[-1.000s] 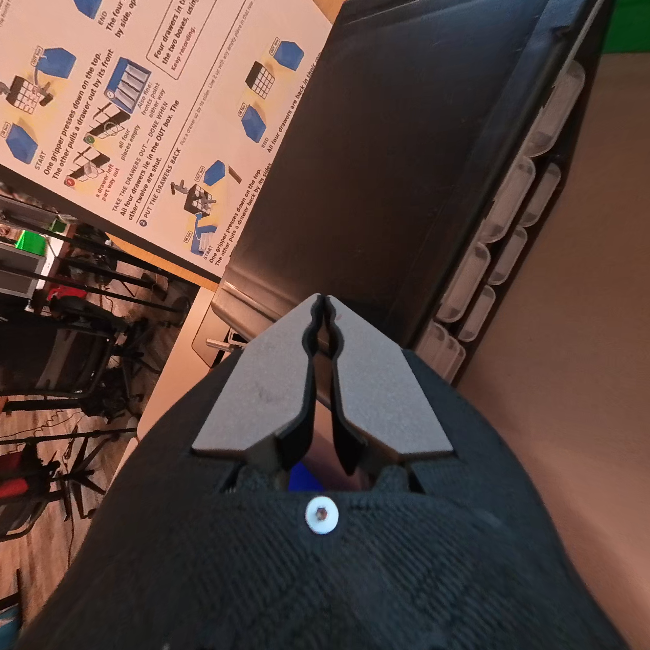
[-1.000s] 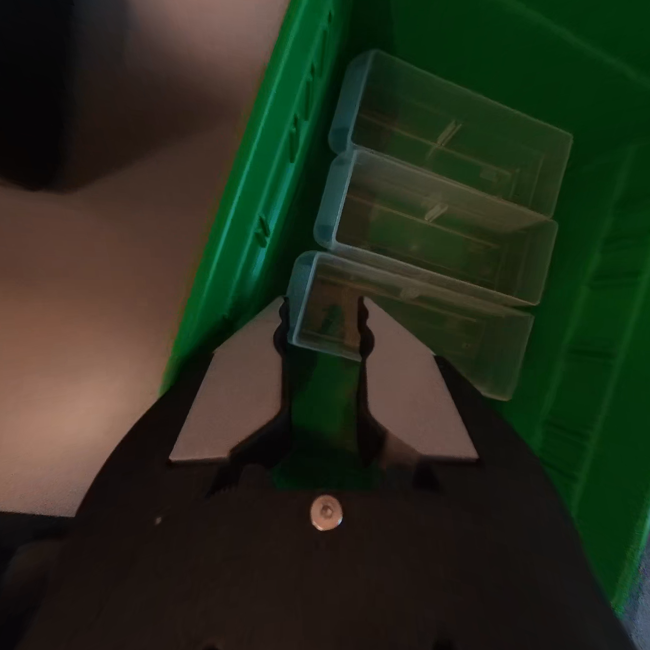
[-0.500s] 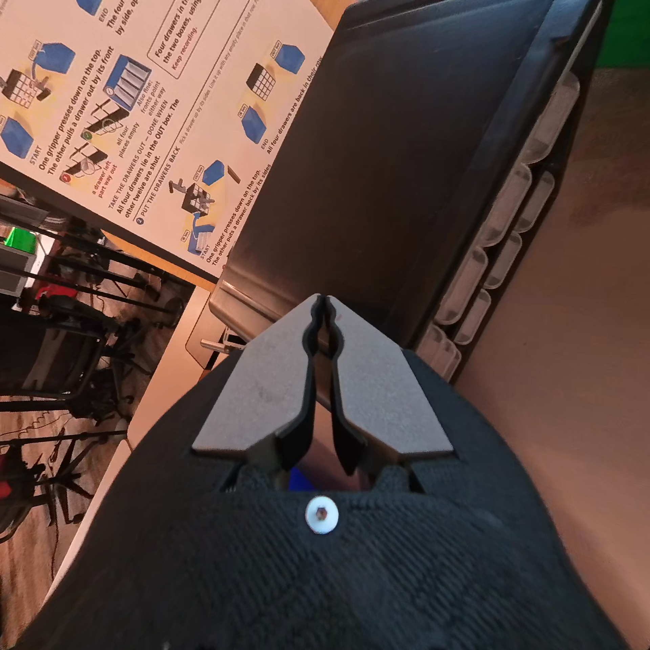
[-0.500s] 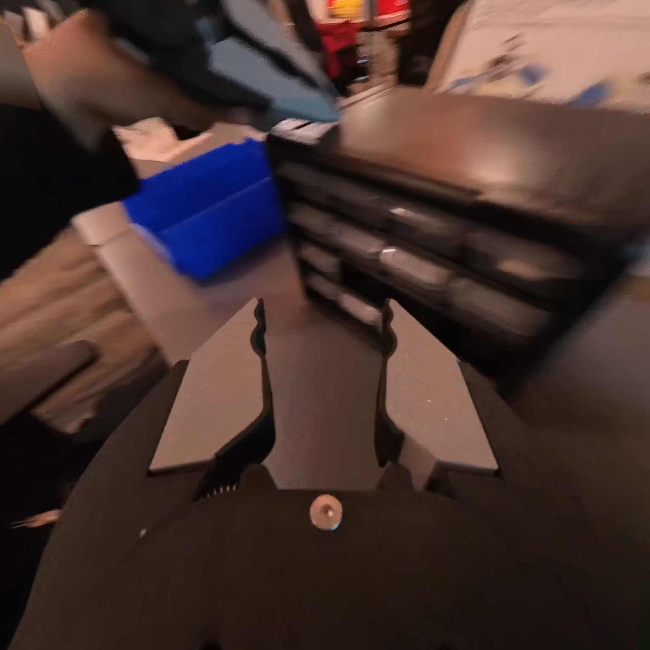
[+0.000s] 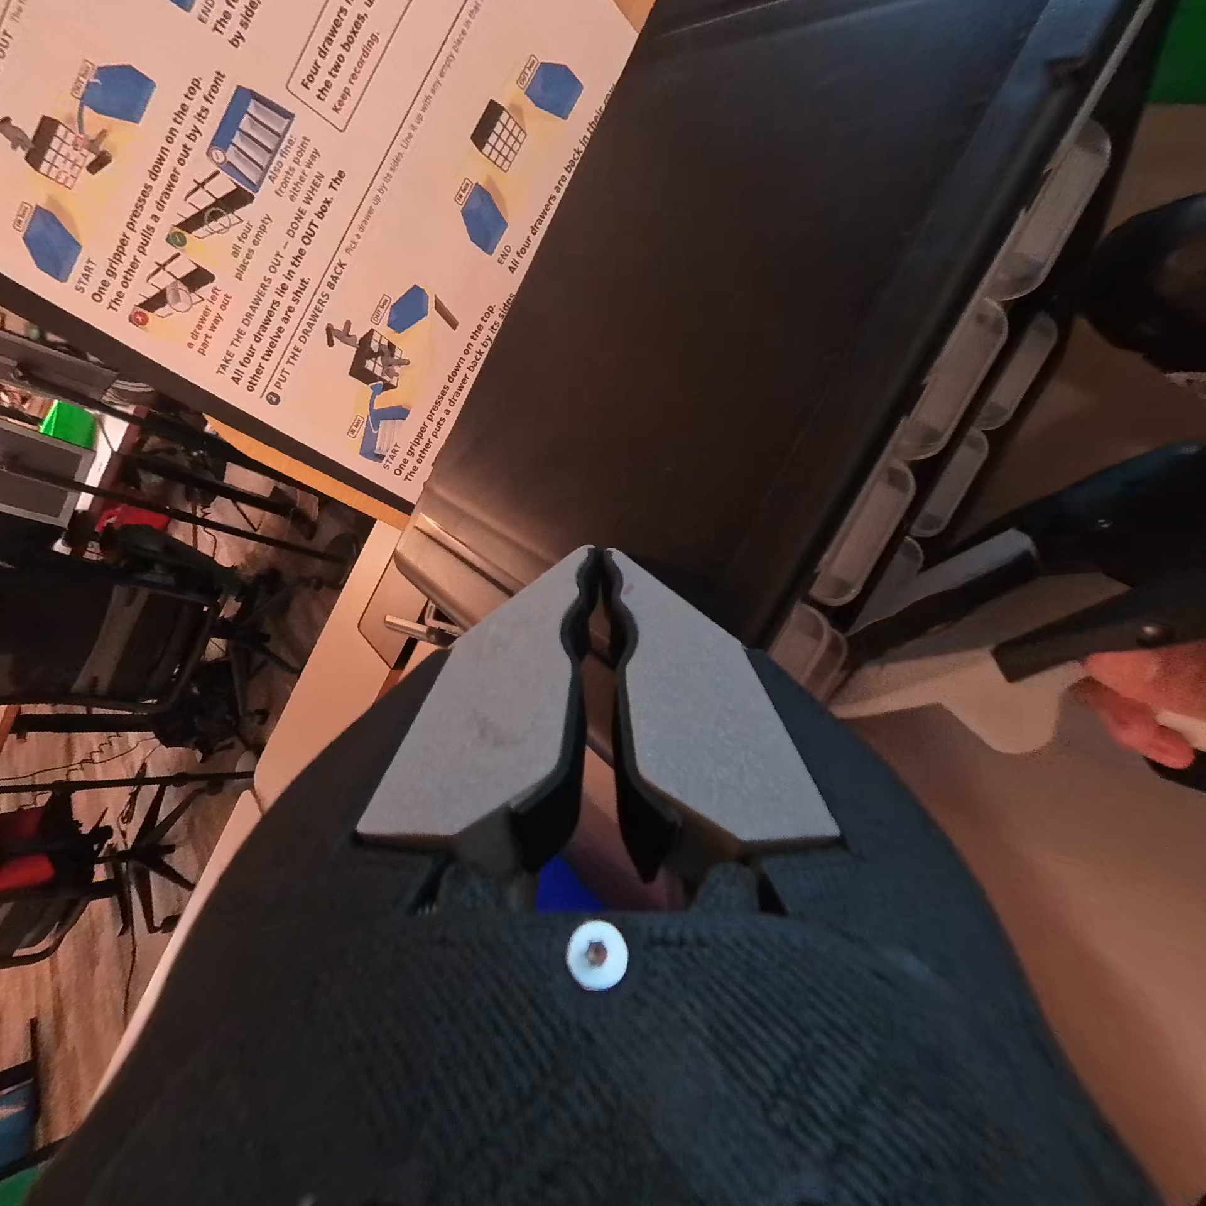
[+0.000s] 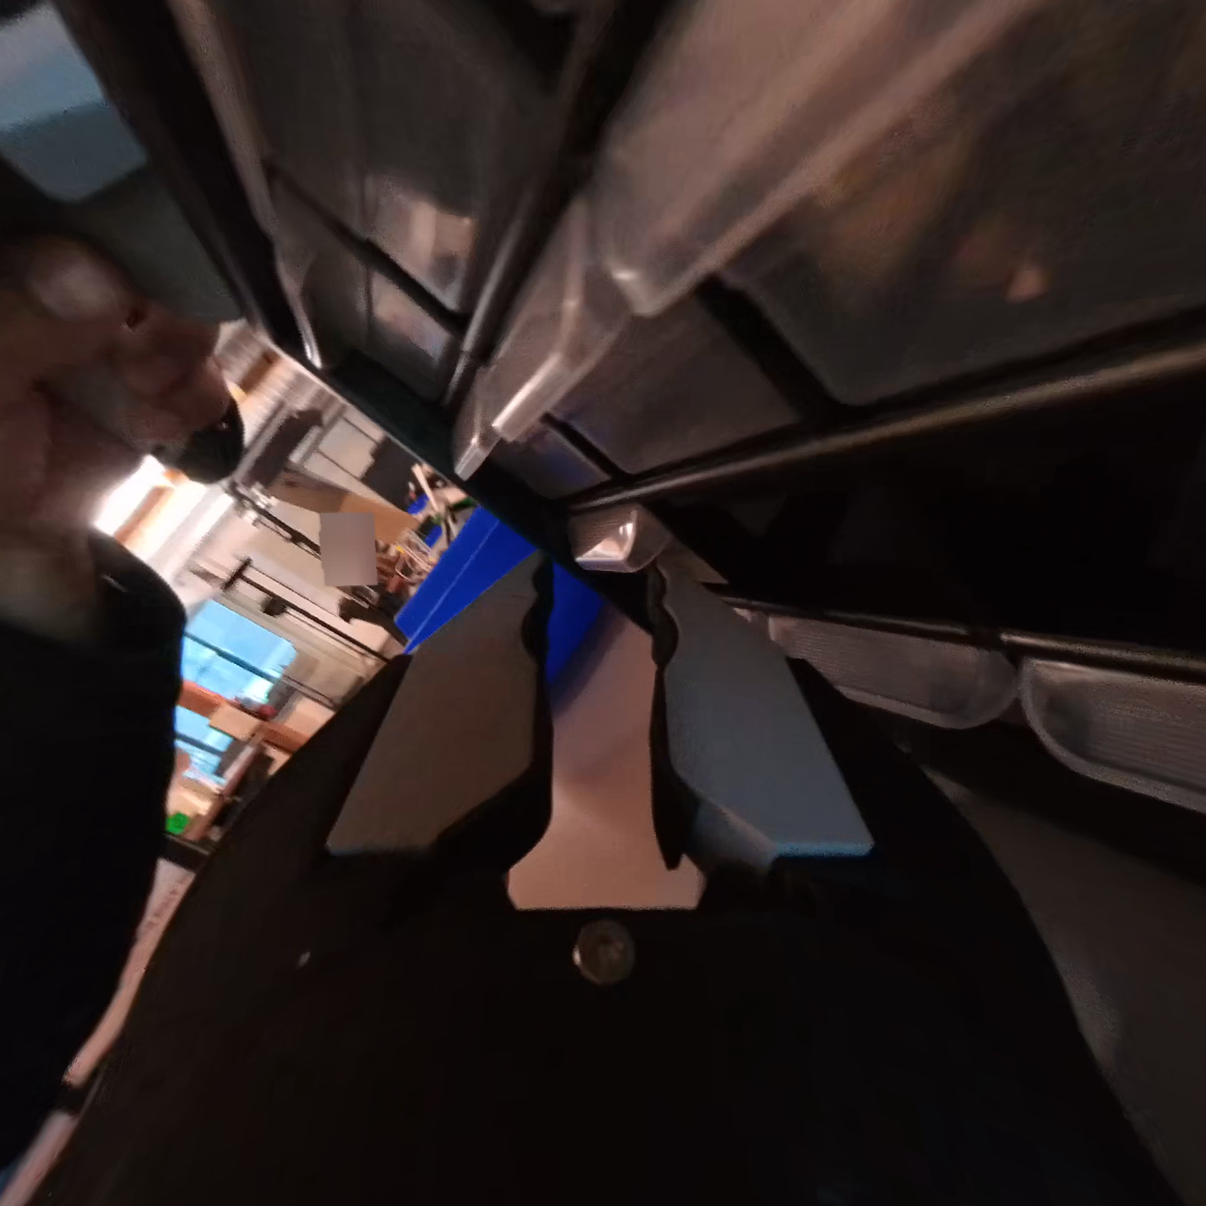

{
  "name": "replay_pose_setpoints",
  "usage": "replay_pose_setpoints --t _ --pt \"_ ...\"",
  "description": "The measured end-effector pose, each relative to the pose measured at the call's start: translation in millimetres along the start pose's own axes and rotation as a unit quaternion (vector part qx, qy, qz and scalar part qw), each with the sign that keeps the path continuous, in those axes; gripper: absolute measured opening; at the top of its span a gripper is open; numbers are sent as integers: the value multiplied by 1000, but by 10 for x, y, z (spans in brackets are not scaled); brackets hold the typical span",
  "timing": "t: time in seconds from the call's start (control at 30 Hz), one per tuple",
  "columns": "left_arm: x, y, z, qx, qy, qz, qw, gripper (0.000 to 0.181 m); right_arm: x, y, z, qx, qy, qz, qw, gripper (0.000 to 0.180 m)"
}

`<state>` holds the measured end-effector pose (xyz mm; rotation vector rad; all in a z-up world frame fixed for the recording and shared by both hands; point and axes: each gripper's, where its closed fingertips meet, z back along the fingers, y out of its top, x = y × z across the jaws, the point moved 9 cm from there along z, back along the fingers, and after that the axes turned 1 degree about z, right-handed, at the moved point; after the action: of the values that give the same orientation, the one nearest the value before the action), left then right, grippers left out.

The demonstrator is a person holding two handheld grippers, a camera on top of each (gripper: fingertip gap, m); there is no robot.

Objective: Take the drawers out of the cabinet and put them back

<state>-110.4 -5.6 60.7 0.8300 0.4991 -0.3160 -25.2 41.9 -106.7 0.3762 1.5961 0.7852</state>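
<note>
Left gripper (image 5: pixel 597 555): its two grey fingers are seen pressed together at the tips with nothing between them; the tips lie over the top of the cabinet, near its edge at 6 o'clock in the left wrist view.
Right gripper (image 6: pixel 597 577): its fingers are spread apart and nothing is held; the tips are brought close to the cabinet's front, just below a clear drawer handle (image 6: pixel 603 538). Whether the handle is touched cannot be told through the blur. In the left wrist view this gripper (image 5: pixel 1018 574) is seen at 3 o'clock, held by a hand (image 5: pixel 1148 711).
Cabinet (image 5: pixel 750 274): a black case, its flat top filling the view from 12 to 2 o'clock.
Drawers (image 5: pixel 959 385): clear plastic fronts are ranged in rows along the cabinet's front face, toward 2 o'clock.
Instruction sheet (image 5: pixel 274 196): a printed page with pictures is laid beside the cabinet, at 10 to 11 o'clock.
Blue bin (image 6: pixel 470 587): seen beyond the right gripper's fingers, at 11 o'clock from the tips.
Table (image 5: pixel 1044 913): a pale brown surface at 4 o'clock.
</note>
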Motion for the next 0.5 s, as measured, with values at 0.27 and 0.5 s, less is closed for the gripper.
replay_pose_setpoints --t 0.27,0.5 --pt "18 3 1 -2 10 -9 1000 0 92 -67 5 11 0 -40 999 18" --pt "16 3 2 -3 8 -1 1000 0 82 -35 -23 22 41 -60 997 7"
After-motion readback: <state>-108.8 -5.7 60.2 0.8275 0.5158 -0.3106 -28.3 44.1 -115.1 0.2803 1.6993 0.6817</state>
